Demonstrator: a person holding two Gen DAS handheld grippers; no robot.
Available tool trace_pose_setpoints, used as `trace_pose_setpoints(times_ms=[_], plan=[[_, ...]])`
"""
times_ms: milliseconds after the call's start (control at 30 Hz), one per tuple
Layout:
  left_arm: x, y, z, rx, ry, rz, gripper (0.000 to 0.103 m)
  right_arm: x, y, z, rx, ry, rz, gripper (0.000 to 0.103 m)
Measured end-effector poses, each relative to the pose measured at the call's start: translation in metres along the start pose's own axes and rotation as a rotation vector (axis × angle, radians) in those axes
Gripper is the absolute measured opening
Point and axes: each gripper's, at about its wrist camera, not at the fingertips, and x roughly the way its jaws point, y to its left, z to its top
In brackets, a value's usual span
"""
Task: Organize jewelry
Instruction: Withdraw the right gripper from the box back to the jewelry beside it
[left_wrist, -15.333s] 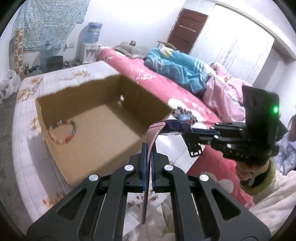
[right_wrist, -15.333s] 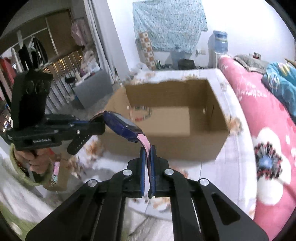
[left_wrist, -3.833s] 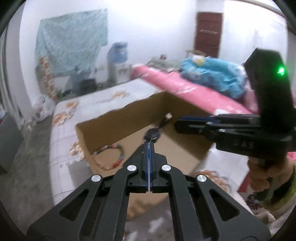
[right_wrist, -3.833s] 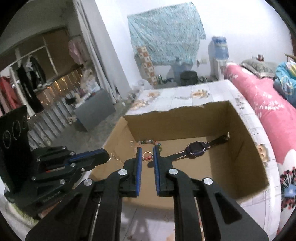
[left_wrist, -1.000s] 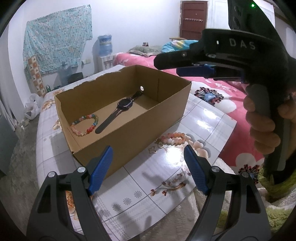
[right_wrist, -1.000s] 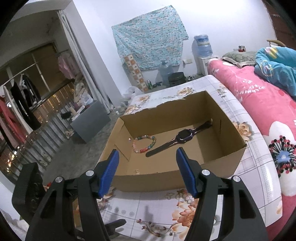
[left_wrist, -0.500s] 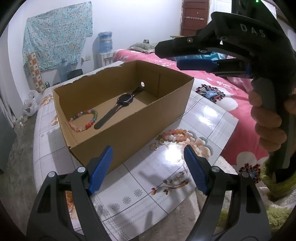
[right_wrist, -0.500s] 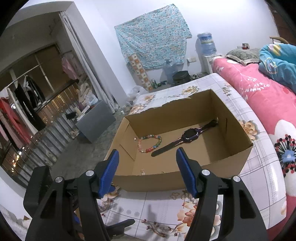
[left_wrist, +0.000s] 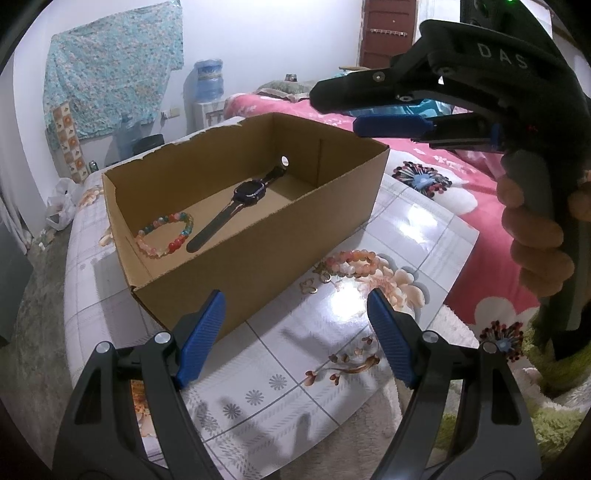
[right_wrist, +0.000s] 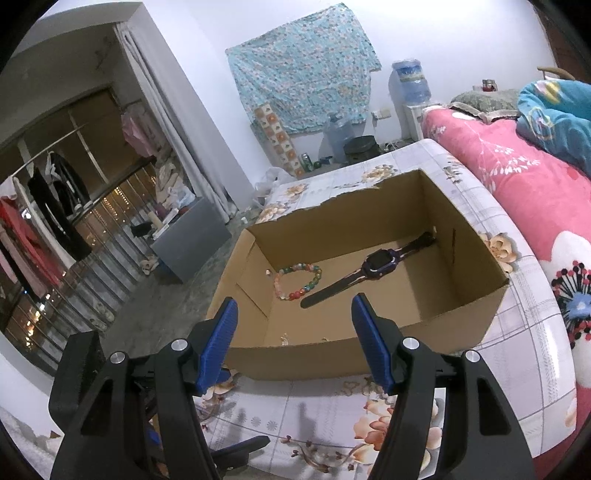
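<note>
An open cardboard box (left_wrist: 266, 258) (right_wrist: 314, 362) stands on the flowered table (left_wrist: 288, 369). Inside lie a dark watch (left_wrist: 247, 192) (right_wrist: 376, 266) and a multicoloured bead bracelet (left_wrist: 164, 236) (right_wrist: 299, 280). A pink bead bracelet (left_wrist: 351, 262) with small gold pieces (left_wrist: 317, 278) lies on the table outside the box, to its right. My left gripper (left_wrist: 295, 306) is open and empty near the box's front corner. My right gripper (right_wrist: 294, 308) (left_wrist: 334, 112) is open and empty above the box's near wall, held by a hand (left_wrist: 535, 240).
A pink flowered bed (left_wrist: 443, 162) (right_wrist: 517, 192) runs along the table's right side. A pale fluffy rug (left_wrist: 369, 424) lies below the table's near edge. A grey cabinet (right_wrist: 192, 236) and a clothes rail stand at the left of the room.
Both grippers stay open and empty. The left wrist view has drifted a little, so the box sits slightly nearer and the right gripper shows further to the right.
</note>
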Motion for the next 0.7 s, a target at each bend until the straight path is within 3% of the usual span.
trace_pose_setpoints(times_ms=[167,433,533,633,700], plan=[[0.002,-0.004,-0.002,0.035,-0.003,0.017,0.075,-0.016,-0.027,-0.017,0.018,-0.008,-0.063,0.063],[0.021,-0.006,-0.009,0.048,0.044,-0.034,0.075,-0.014,-0.066,-0.072,0.112,0.111,-0.123,0.063],[0.029,-0.011,-0.010,0.084,0.050,-0.036,0.074,-0.007,-0.068,-0.087,0.137,0.149,-0.097,0.056],[0.039,-0.013,-0.009,0.094,0.057,-0.042,0.065,0.005,-0.071,-0.097,0.154,0.189,-0.083,0.049],[0.047,-0.013,-0.006,0.087,0.070,-0.061,0.050,0.014,-0.072,-0.101,0.165,0.212,-0.072,0.045]])
